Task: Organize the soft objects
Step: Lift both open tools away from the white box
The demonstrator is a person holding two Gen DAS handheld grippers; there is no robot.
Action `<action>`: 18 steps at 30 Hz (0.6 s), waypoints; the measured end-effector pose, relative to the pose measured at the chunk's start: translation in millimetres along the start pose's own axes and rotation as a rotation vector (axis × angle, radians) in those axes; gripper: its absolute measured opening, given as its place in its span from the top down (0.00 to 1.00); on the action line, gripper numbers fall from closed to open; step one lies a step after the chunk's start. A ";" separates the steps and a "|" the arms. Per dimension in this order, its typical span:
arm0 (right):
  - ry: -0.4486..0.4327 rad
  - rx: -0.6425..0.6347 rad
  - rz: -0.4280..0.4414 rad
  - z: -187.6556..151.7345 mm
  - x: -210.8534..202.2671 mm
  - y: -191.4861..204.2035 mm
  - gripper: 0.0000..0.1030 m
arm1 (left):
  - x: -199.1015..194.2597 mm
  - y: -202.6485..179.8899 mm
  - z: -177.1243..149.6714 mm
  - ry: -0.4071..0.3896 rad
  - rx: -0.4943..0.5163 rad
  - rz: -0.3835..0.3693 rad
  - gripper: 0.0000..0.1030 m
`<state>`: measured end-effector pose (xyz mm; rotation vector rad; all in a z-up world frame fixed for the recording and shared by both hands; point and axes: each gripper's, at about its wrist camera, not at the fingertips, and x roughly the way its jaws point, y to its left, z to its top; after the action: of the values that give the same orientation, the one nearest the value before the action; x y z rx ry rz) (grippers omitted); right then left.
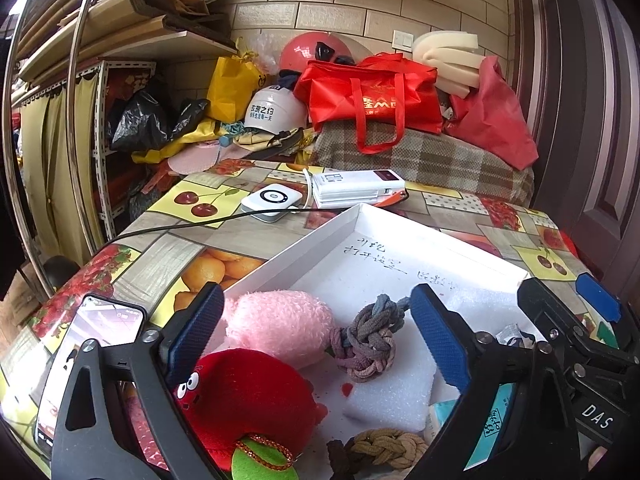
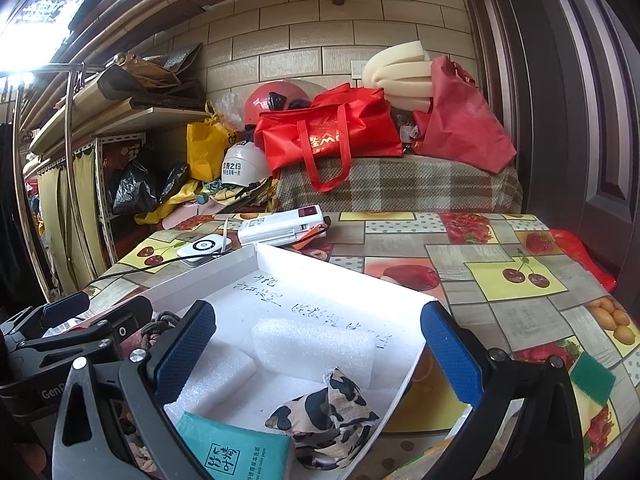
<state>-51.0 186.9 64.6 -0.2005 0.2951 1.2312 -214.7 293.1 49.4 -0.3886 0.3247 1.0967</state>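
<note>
Two grippers hang over the near end of a white tray [image 1: 356,216] that lies on a table [image 2: 500,320] covered in a fruit-print cloth. The left gripper [image 1: 320,336] has its blue-padded jaws spread wide with nothing pressed between them; below them, at the tray's near left corner, lie a red plush toy [image 1: 248,396] and, just behind and touching it, a pink plush toy [image 1: 280,324]. A grey knotted rope [image 1: 366,340] rests against the pink toy's right side on a white foam block [image 1: 396,396], and a brown knotted rope [image 1: 384,448] lies at the near edge. The right gripper [image 2: 320,352] is likewise wide open and grips nothing; beneath it, by the tray's near right edge, sit a cow-print cloth [image 2: 328,420] and a teal tissue pack [image 2: 236,448], the cloth overlapping the pack. A phone [image 1: 96,344] lies on the table at the tray's left. Past the tray's far corner stand a small white device [image 1: 272,200] and a white power bank [image 1: 356,188], with a black cable [image 1: 200,224] running across the cloth. Beyond the table's far edge a red bag [image 1: 372,96] rests on a checked blanket [image 1: 424,160].
</note>
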 end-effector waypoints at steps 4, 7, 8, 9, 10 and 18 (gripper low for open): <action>-0.012 0.007 0.002 1.7 -2.2 -1.4 0.00 | -1.0 3.4 0.6 -0.006 -0.019 0.002 0.00; -0.024 0.002 0.003 1.2 -4.3 0.7 0.00 | -5.1 2.9 0.4 -0.030 -0.018 0.013 0.00; -0.032 0.002 0.003 0.5 -5.7 1.1 0.00 | -6.6 2.8 0.4 -0.038 -0.018 0.011 0.00; -0.039 0.003 0.003 0.2 -6.3 1.4 0.00 | -7.8 3.0 0.2 -0.045 -0.018 0.010 0.00; -0.045 0.003 0.003 0.5 -6.8 1.2 0.00 | -9.6 2.9 0.0 -0.054 -0.017 0.010 0.00; -0.066 0.006 0.020 -1.5 -11.5 0.9 0.00 | -17.2 0.9 -1.3 -0.093 -0.007 0.014 0.00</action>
<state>-55.5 176.4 67.0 -0.1522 0.2441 1.2545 -222.8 279.2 55.6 -0.3409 0.2411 1.1258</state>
